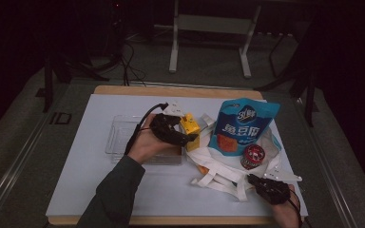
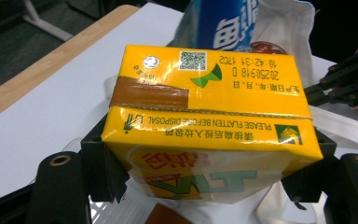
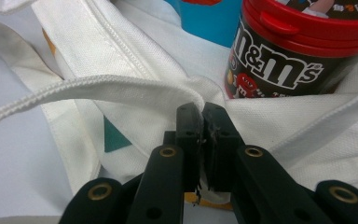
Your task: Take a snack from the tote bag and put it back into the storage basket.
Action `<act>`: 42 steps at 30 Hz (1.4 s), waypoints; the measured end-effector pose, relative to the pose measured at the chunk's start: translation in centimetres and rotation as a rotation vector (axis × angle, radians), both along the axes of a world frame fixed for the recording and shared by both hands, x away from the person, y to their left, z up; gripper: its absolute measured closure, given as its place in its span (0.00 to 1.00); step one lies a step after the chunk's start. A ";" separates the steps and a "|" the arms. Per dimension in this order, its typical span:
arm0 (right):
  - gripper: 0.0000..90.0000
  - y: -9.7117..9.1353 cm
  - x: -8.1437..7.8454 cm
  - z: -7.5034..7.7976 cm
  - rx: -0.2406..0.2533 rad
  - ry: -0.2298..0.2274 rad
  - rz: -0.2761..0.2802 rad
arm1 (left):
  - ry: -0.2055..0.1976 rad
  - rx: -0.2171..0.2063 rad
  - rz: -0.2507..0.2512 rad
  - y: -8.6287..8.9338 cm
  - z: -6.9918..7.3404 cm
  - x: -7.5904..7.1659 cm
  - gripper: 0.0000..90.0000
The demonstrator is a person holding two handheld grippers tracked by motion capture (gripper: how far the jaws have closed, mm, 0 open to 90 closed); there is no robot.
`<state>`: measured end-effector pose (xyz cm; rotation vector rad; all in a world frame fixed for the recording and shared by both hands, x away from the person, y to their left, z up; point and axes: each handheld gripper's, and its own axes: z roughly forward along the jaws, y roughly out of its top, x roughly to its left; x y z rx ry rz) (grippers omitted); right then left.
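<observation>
My left gripper (image 1: 188, 137) is shut on a yellow drink carton (image 1: 190, 128), held just above the left edge of a white cloth tote bag (image 1: 221, 166). Seen from the left gripper view, the carton (image 2: 209, 126) lies sideways between the black jaws, pressed on both sides. My right gripper (image 1: 254, 180) sits at the bag's near right corner, shut on the bag's white fabric (image 3: 168, 88) where a strap meets the rim. A brown candy tub with a red lid (image 3: 303, 51) stands in the bag just beyond the jaws. A blue snack pouch (image 1: 244, 126) rests in the bag too.
A clear plastic tray (image 1: 121, 135) lies under my left hand on the white mat (image 1: 100, 190). The mat covers a wooden table (image 1: 171, 90). Beyond the table are a metal stand's legs (image 1: 209, 47) and cables on the dark floor.
</observation>
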<state>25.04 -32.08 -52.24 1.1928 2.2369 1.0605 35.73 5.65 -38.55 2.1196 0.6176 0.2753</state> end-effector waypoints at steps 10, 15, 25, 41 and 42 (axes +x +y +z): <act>0.95 0.0 0.0 0.0 0.001 0.000 -0.001 | 0.002 0.005 0.073 2.4 -0.1 0.3 0.32; 0.95 0.0 0.0 0.0 0.003 0.000 -0.001 | 0.003 0.008 0.109 3.8 -0.3 0.4 0.32; 0.95 0.0 0.0 0.0 0.002 0.000 -0.002 | 0.004 0.015 0.186 6.2 -0.5 0.5 0.32; 0.95 0.0 0.0 0.0 0.002 0.000 -0.002 | 0.017 0.065 0.274 8.6 -1.7 0.7 0.32; 0.95 0.0 0.0 0.0 0.002 0.000 -0.002 | 0.016 0.071 0.278 8.6 -1.8 0.7 0.32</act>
